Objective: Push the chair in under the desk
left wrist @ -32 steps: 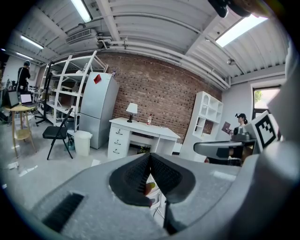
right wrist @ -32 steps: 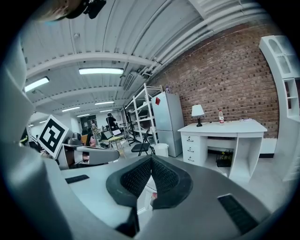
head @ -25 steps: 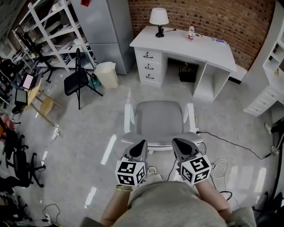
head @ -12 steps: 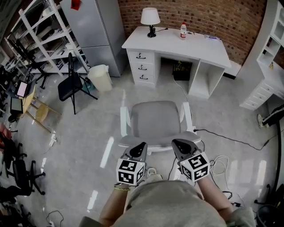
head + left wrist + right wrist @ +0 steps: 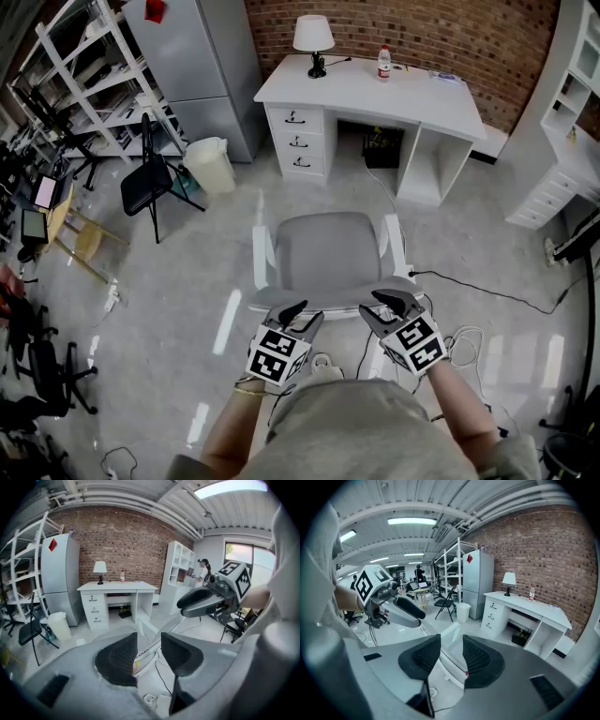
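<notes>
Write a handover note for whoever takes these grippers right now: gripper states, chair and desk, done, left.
Left gripper: open, jaws have just been opening, at the back edge of the chair, not clamped.
Right gripper: the same.
Chair stands out on the floor, apart from the desk, facing its kneehole.
Done: approach.
Left: grip the backrest, push the chair in under the desk.

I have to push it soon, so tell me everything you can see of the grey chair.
The chair has a grey padded seat, white armrests and a grey backrest. It stands upright on the floor, facing the white desk, clear of it. The left gripper and right gripper, jaws just opening, straddle its backrest's top edge.
</notes>
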